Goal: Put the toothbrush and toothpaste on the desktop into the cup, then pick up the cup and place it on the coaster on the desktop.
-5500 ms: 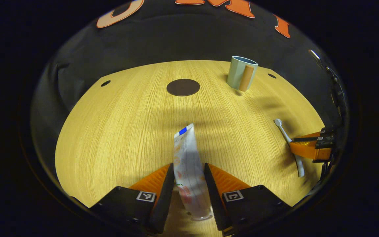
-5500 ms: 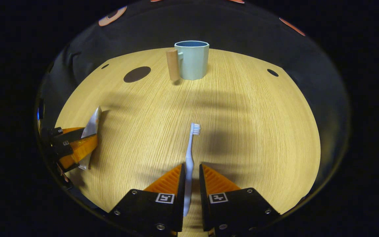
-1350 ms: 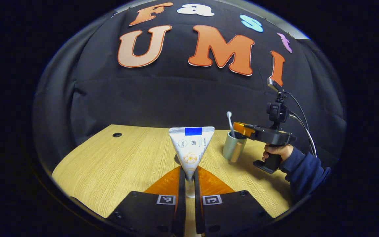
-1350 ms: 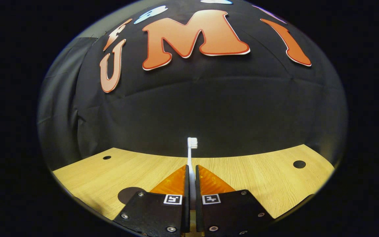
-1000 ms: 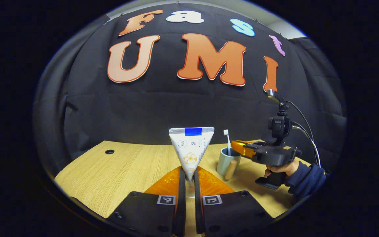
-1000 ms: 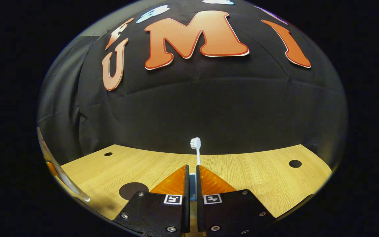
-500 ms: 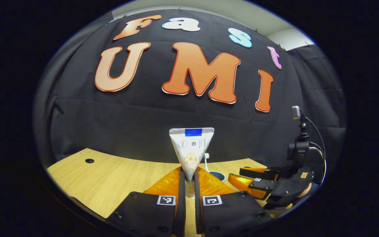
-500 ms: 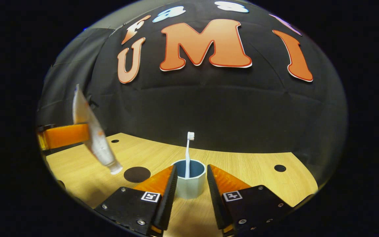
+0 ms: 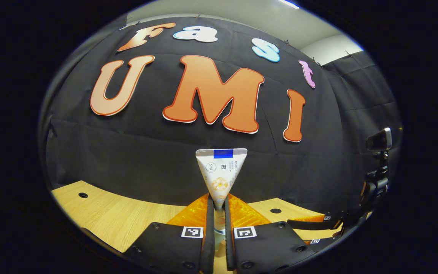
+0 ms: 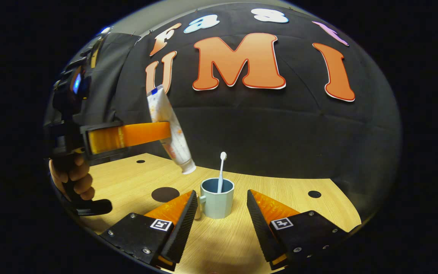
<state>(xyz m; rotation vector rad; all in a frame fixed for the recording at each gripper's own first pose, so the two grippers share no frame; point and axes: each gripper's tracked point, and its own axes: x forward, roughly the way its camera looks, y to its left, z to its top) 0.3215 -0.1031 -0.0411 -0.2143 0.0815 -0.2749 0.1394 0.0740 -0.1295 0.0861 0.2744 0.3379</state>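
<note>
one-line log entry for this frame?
toothbrush: in cup | toothpaste: held over cup, cap down | left gripper: shut | right gripper: open | coaster: bare

Left claw (image 10: 165, 131) clamped and raised; right claw (image 10: 221, 213) spread wide.

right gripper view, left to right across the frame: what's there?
hand on the left gripper → coaster → toothpaste → cup with toothbrush → desk hole
</note>
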